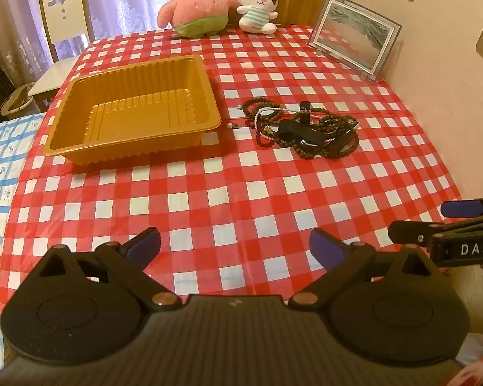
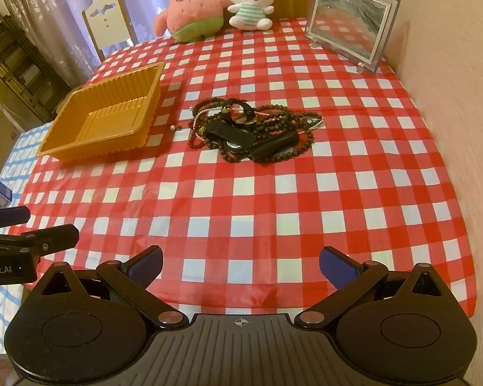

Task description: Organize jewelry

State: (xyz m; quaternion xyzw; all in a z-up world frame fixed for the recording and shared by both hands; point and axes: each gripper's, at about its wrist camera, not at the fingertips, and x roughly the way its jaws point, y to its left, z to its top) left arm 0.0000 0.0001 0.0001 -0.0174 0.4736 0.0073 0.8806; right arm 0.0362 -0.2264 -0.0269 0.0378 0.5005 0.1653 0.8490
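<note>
A tangled pile of jewelry (image 1: 302, 128) lies on the red checked tablecloth: dark bead necklaces, a thin pearl strand and black watch-like bands. It also shows in the right wrist view (image 2: 254, 132). A small loose pendant (image 1: 231, 125) lies between the pile and an empty gold plastic tray (image 1: 206, 83), which also shows in the right wrist view (image 2: 154, 96). My left gripper (image 1: 235, 244) is open and empty, near the table's front. My right gripper (image 2: 240, 263) is open and empty, beside the left one.
Two plush toys, a pink star (image 1: 194, 6) and a white rabbit (image 1: 259, 6), sit at the table's far edge. A framed picture (image 1: 354, 35) stands at the far right by the wall. A white chair (image 1: 64, 32) stands beyond the table's left side.
</note>
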